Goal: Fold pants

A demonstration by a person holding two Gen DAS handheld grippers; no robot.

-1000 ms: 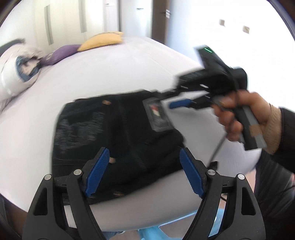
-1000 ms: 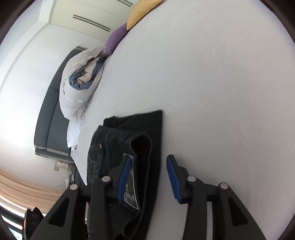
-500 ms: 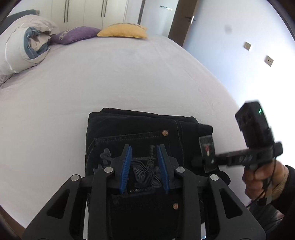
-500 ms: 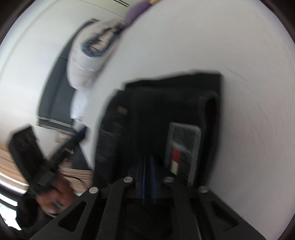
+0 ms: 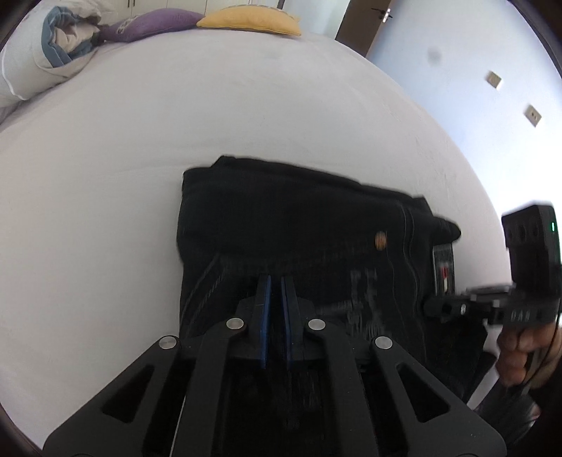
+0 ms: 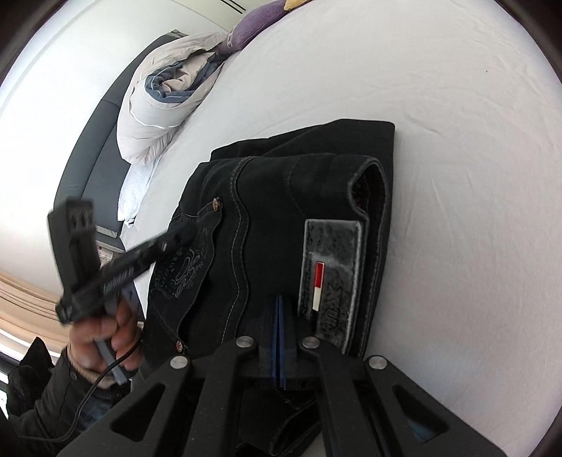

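Black folded pants (image 5: 281,218) lie on the white bed sheet (image 5: 175,123) near its front edge; they show with a grey brand label (image 6: 330,274) and an embroidered back pocket (image 6: 182,270). My left gripper (image 5: 275,281) points down at the pocket area, its jaws closing to a thin slit with no cloth seen between the pads. From the right wrist view, the left gripper (image 6: 186,228) has its tips on the pocket. My right gripper (image 6: 279,298) is shut, pads together, tips on the pants (image 6: 267,197) just left of the label.
A rolled white and blue duvet (image 5: 42,59) lies at the head of the bed, with a purple pillow (image 5: 147,21) and a yellow pillow (image 5: 249,21) beside it. A dark headboard (image 6: 87,168) runs behind. A person's hands (image 6: 102,337) hold both grippers.
Both grippers came down onto the folded pants and went from open to shut. The left one swung in from the bed's edge to the pocket.
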